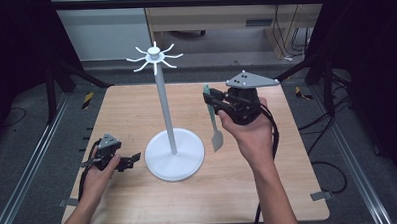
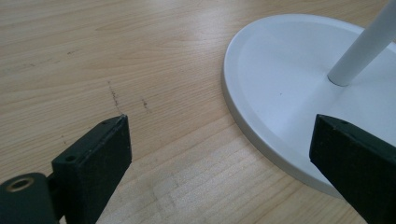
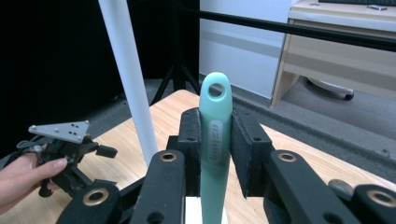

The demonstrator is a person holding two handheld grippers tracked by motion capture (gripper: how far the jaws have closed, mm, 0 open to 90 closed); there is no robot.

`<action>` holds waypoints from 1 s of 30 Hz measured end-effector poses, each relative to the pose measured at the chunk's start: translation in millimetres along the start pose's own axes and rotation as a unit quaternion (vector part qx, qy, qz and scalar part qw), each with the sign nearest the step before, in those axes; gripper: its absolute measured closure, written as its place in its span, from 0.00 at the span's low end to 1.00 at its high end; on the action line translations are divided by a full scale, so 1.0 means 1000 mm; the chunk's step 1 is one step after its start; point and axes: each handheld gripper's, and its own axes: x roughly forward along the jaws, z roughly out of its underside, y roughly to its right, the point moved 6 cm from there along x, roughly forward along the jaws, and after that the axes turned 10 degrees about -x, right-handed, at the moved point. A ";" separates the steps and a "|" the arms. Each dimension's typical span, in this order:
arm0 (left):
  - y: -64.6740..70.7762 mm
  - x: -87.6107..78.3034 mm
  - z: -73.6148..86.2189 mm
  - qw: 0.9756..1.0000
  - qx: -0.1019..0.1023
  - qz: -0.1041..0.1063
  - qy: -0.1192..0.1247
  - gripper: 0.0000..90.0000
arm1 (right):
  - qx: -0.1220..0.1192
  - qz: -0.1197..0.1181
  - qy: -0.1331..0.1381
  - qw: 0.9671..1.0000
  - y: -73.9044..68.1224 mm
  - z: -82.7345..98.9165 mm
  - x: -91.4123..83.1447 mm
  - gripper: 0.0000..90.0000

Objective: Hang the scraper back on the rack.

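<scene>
Spatula lifted toward the hook stand

Left tongs [image 1: 134, 157] rest near on the table [image 1: 249, 190], spread with nothing between them, just beside the stand's round white base [image 1: 175, 155]. Right tongs [image 1: 209, 100] pinch the mint-green spatula [image 1: 215, 122] by its handle, blade hanging down, right of the pole [image 1: 165, 105]. Judging by this, hanging is under way: next, raise the handle's hole [image 3: 215, 91] onto a hook [image 1: 154, 57]. No containers here.
</scene>
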 end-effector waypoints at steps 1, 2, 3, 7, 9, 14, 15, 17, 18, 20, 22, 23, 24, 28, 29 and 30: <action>0.000 0.000 0.000 1.000 0.000 0.000 0.000 0.06 | 0.000 0.000 0.003 1.000 -0.001 -0.002 0.000 0.83; 0.000 0.000 0.000 1.000 0.001 0.000 -0.001 0.06 | -0.001 0.000 0.004 1.000 -0.002 -0.004 0.001 0.83; 0.000 0.000 0.000 1.000 0.001 0.000 -0.001 0.06 | -0.003 -0.001 0.007 1.000 -0.003 -0.007 0.001 0.83; 0.000 0.000 0.000 1.000 0.001 0.001 -0.001 0.06 | -0.007 -0.001 0.012 1.000 -0.007 -0.014 0.001 0.83; 0.000 0.000 0.000 1.000 0.001 0.000 -0.001 0.06 | -0.009 -0.002 0.017 1.000 -0.009 -0.018 0.001 0.83; 0.000 0.000 0.000 1.000 0.002 0.000 -0.001 0.06 | -0.016 -0.004 0.031 0.999 -0.014 -0.032 -0.001 0.83; 0.000 0.000 0.000 1.000 0.002 0.000 -0.001 0.06 | -0.016 -0.004 0.031 0.999 -0.014 -0.032 -0.001 0.83; 0.000 0.000 0.000 1.000 0.002 0.000 -0.001 0.06 | -0.020 -0.005 0.036 0.999 -0.016 -0.037 -0.003 0.83; 0.000 0.000 0.000 1.000 0.002 0.000 -0.001 0.06 | -0.019 -0.007 0.039 0.999 -0.017 -0.040 -0.004 0.83; 0.001 0.000 0.000 1.000 0.002 0.000 -0.001 0.06 | -0.022 -0.008 0.042 0.999 -0.018 -0.043 -0.006 0.83; 0.001 0.000 0.000 1.000 0.002 0.000 -0.002 0.06 | -0.022 -0.009 0.045 0.999 -0.019 -0.046 -0.008 0.83; 0.001 0.000 0.000 1.000 0.003 0.000 -0.002 0.06 | -0.021 -0.009 0.047 0.999 -0.019 -0.048 -0.009 0.83; 0.001 0.000 0.000 1.000 0.003 0.000 -0.002 0.06 | -0.022 -0.010 0.049 0.999 -0.019 -0.048 -0.009 0.83; 0.001 0.000 0.000 1.000 0.001 0.001 -0.001 0.06 | -0.022 -0.009 0.049 0.998 -0.019 -0.053 -0.010 0.83; 0.001 0.000 0.000 1.000 0.001 0.001 -0.001 0.06 | -0.024 -0.009 0.051 0.998 -0.019 -0.054 -0.010 0.83; 0.000 0.000 0.000 1.000 0.001 0.001 -0.001 0.06 | -0.024 -0.009 0.054 0.998 -0.019 -0.056 -0.010 0.83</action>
